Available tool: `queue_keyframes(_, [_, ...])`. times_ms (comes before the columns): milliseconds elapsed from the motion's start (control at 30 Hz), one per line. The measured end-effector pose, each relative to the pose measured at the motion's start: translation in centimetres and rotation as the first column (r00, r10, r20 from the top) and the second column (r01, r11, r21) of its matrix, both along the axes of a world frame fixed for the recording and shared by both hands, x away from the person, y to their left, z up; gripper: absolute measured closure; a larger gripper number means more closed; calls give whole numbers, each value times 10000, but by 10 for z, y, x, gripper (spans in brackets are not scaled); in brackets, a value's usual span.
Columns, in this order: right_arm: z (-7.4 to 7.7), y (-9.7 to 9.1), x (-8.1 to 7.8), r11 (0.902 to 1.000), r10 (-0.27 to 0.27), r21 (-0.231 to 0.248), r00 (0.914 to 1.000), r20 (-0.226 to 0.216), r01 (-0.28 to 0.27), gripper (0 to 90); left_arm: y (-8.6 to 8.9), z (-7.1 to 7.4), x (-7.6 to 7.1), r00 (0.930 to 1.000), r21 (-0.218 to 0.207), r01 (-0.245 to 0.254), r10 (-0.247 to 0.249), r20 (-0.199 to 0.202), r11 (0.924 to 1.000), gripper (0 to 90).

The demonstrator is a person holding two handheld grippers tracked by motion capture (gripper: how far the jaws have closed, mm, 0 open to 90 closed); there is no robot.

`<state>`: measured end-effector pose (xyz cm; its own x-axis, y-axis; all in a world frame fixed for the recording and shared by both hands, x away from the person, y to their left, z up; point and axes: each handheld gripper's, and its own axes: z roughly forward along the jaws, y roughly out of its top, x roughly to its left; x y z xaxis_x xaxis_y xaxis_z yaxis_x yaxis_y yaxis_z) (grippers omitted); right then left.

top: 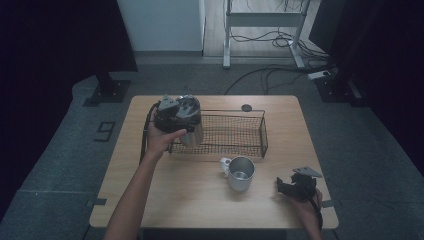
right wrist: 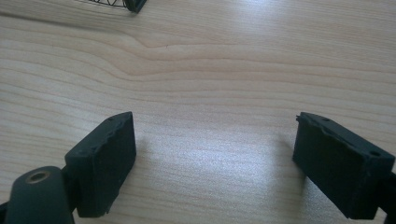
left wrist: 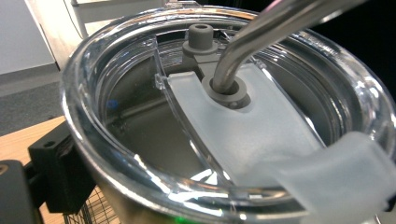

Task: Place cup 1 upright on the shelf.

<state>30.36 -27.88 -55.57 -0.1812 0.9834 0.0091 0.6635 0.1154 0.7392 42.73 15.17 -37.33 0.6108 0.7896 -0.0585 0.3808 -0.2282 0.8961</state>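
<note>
Wooden table (top: 150, 200) below: my left gripper (top: 172, 114) clamps a lidded steel tumbler (top: 192, 122) over the wire basket (top: 225, 132)'s corner; right gripper (right wrist: 215, 154) gapes, holding nothing, beside a hollow mug (top: 241, 173).

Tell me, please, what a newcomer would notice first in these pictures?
First, the steel tumbler with a clear lid and metal straw, held by the left gripper over the left end of the wire basket. Next, the metal mug standing alone on the table, in front of the basket.
</note>
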Motion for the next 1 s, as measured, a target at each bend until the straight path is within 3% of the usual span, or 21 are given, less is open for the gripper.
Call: queue_keyframes(1000, [0,0,0,10000,-3,37,10000,-19,3,129,-9,4,21,10000,79,-12,13,-87,10000,38])
